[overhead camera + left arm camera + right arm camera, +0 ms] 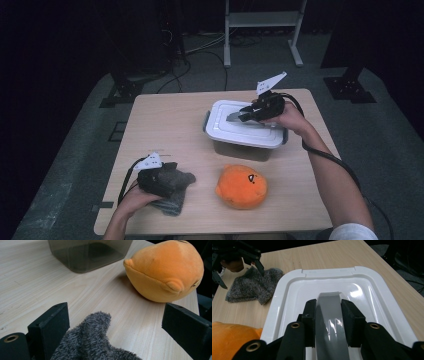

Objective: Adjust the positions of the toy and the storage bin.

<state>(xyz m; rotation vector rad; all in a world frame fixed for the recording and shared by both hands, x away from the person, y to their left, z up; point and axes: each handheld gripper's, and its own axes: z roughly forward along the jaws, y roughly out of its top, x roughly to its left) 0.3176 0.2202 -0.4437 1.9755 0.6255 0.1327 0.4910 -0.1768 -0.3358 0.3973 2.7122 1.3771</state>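
Clamping the grey handle (pixel 329 322) lengthwise, right hand-held gripper (pixel 329 315) over white lid (pixel 384 302), left hand-held gripper (pixel 115 325) agape.

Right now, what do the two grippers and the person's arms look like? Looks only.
Both grippers are black, with two blocky black jaws; brass-coloured eyelets sit in the arms behind them. The left gripper and right gripper each carry a white three-cornered plate with small dark marks on top. A black cable trails from each; the right one runs along the forearm. A white sleeve covers the right upper arm; the forearms are bare.
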